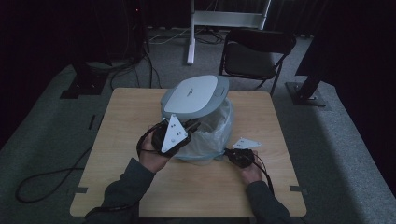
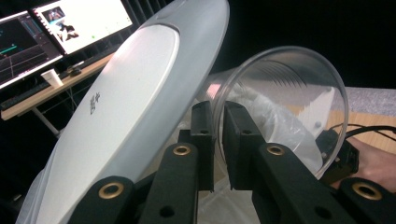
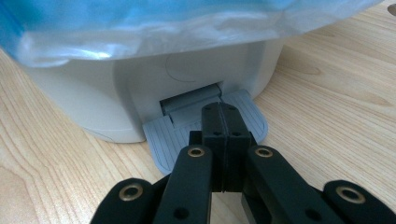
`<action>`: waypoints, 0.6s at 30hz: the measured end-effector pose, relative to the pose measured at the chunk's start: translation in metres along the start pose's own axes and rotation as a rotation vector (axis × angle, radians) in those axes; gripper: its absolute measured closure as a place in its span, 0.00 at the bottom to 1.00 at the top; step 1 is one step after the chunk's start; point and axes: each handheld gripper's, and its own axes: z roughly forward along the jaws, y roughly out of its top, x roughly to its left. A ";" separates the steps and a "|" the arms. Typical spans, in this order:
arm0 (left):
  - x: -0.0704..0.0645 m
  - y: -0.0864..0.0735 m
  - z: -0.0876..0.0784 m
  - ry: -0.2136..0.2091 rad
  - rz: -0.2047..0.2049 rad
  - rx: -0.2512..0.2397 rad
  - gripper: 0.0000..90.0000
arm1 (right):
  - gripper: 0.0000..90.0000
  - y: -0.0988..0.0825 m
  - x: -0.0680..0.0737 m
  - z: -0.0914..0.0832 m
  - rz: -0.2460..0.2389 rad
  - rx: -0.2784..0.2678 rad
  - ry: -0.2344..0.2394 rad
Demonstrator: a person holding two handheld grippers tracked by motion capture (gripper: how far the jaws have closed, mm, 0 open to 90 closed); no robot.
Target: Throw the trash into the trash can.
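a person at a wooden table (image 1: 121, 186) works a small pedal bin (image 1: 205, 116) lined with a bluish plastic bag (image 1: 219, 133). the right gripper (image 3: 222, 122), its jaws pressed together with nothing between them, bears down on the bin's grey foot pedal (image 3: 177, 137), and the hinged lid (image 2: 140, 93) stands tilted up. the left gripper (image 2: 218, 122) pinches the rim of a clear plastic cup (image 2: 299, 84) between narrow jaws, holding it on its side just beside the raised lid and above the bag's open mouth. the risk from here appears twofold: the closed jaws rest near the pedal's edge, and a slip off it would likely let the lid drop onto the cup; and the grip on one thin wall of the cup looks slight, so a release made too near the lid or the bag's loose rim could send the cup onto the table instead of into the bin.
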 end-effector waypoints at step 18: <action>-0.001 -0.006 -0.002 -0.007 -0.006 0.000 0.71 | 1.00 0.000 0.000 0.000 0.000 -0.001 0.000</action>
